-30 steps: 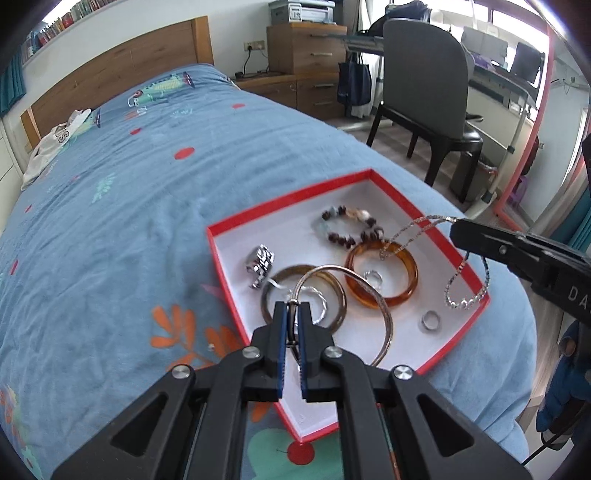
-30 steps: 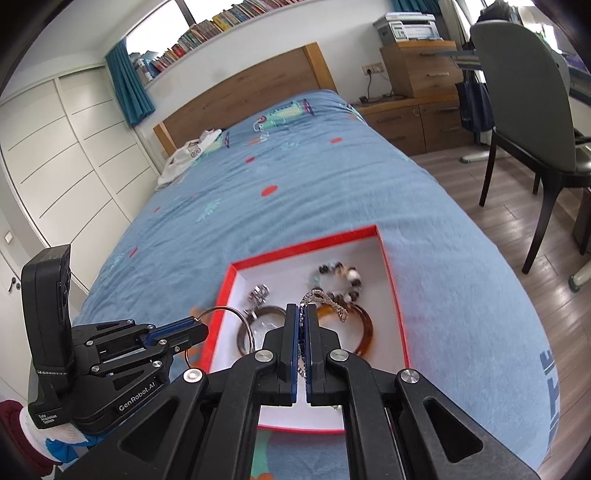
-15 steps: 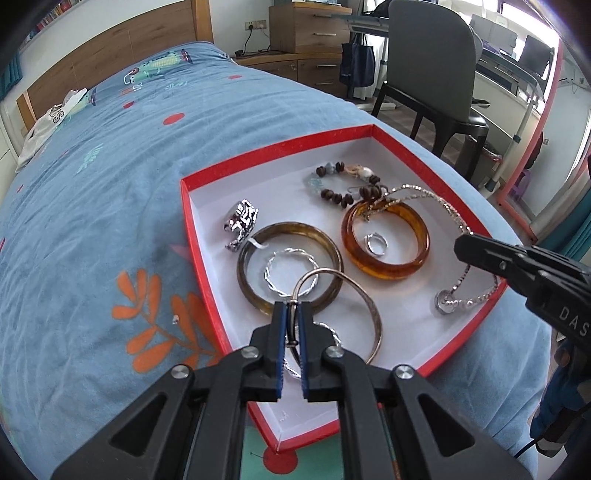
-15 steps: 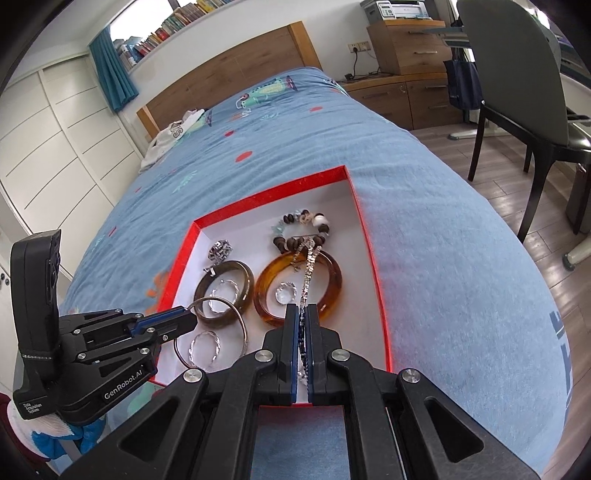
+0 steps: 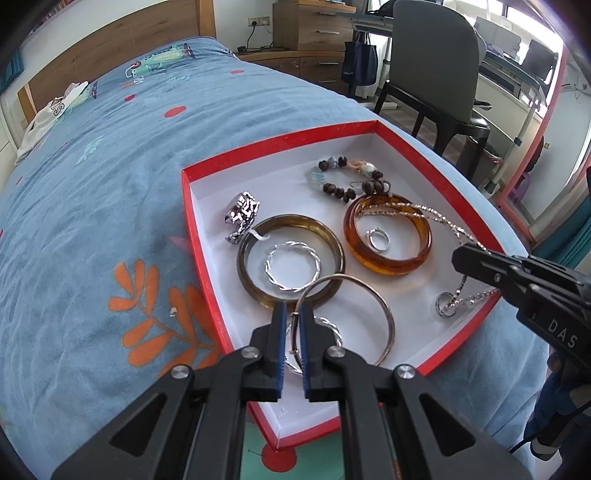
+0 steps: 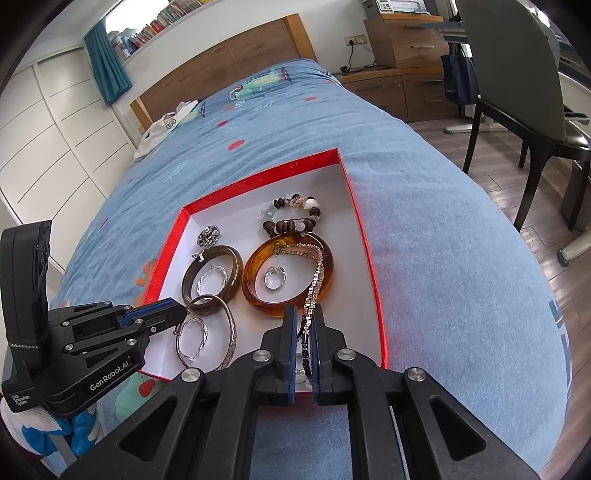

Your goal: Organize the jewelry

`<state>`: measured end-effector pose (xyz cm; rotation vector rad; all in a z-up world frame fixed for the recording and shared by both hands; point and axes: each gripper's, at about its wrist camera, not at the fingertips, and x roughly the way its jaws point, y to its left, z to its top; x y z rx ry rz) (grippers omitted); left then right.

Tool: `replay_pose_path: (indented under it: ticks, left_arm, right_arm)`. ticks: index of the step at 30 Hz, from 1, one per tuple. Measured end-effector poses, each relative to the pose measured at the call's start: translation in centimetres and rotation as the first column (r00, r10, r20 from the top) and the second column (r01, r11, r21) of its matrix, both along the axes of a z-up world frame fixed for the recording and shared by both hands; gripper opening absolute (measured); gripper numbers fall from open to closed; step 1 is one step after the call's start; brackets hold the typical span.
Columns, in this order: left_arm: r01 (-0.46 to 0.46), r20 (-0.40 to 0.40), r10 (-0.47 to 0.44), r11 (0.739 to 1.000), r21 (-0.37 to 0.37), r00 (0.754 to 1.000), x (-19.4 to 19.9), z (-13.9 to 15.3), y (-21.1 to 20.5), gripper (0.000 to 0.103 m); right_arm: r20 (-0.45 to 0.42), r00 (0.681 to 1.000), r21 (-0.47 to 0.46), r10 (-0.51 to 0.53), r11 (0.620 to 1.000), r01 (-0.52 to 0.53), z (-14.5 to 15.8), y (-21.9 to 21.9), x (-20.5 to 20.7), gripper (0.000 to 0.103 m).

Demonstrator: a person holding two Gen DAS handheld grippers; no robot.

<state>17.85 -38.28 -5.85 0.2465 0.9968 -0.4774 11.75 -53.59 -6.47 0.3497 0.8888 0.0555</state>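
Observation:
A red tray (image 5: 186, 206) with a white floor lies on the blue bed. It holds a brown bangle (image 5: 332, 240), an amber bangle (image 5: 388, 266), a bead bracelet (image 5: 343, 192) and twisted silver rings (image 5: 291, 262). My left gripper (image 5: 291, 314) is low over the tray's near corner, jaws nearly closed on a thin metal bangle (image 5: 384, 314) that rests on the tray floor. My right gripper (image 6: 304, 314) stands over the tray's near edge. Its jaws are opening, and a silver chain (image 6: 317, 273) runs loose between them, draped over the amber bangle (image 6: 255, 291).
The bed's edge drops off just right of the tray (image 6: 364, 258) onto a wooden floor. A dark chair (image 5: 436, 74) and wooden drawers (image 5: 314, 26) stand beyond. A white garment (image 5: 55, 110) lies near the headboard. A silver link piece (image 5: 242, 214) sits at the tray's left.
Both grippers have come down toward the tray. The thin bangle and the chain, first hanging in the air, now lie on the tray. The right jaws have parted a little.

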Motion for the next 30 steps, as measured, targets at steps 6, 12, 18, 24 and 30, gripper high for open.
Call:
replay_pose_path:
  ticks: [6,12,18,24,30]
  left_arm:
    - [0.002,-0.007,-0.002,1.0,-0.018,1.0,-0.1,0.2,0.3,0.01]
    - [0.006,-0.006,-0.006,0.999,-0.039,1.0,-0.4,0.8,0.6,0.019]
    - [0.008,-0.004,-0.009,0.999,-0.051,1.0,-0.8,1.3,0.9,0.021]
    - [0.01,0.004,-0.009,0.996,-0.084,1.0,-1.4,2.4,1.8,0.028]
    - [-0.024,0.018,0.026,0.994,-0.108,1.0,-2.5,4.1,4.0,0.035]
  right_arm:
    - [-0.007,1.0,-0.022,-0.008,1.0,0.008,0.2,0.3,-0.1,0.017]
    - [-0.008,1.0,-0.04,-0.031,0.999,0.03,0.6,0.3,-0.5,0.035]
    - [-0.005,0.999,-0.049,-0.042,0.998,0.042,1.1,0.5,-1.0,0.038]
    - [0.012,0.999,-0.058,-0.048,0.997,0.049,2.0,1.0,-1.3,0.041]
    - [0.037,0.999,-0.061,-0.039,0.997,0.041,3.5,2.6,-1.5,0.045]
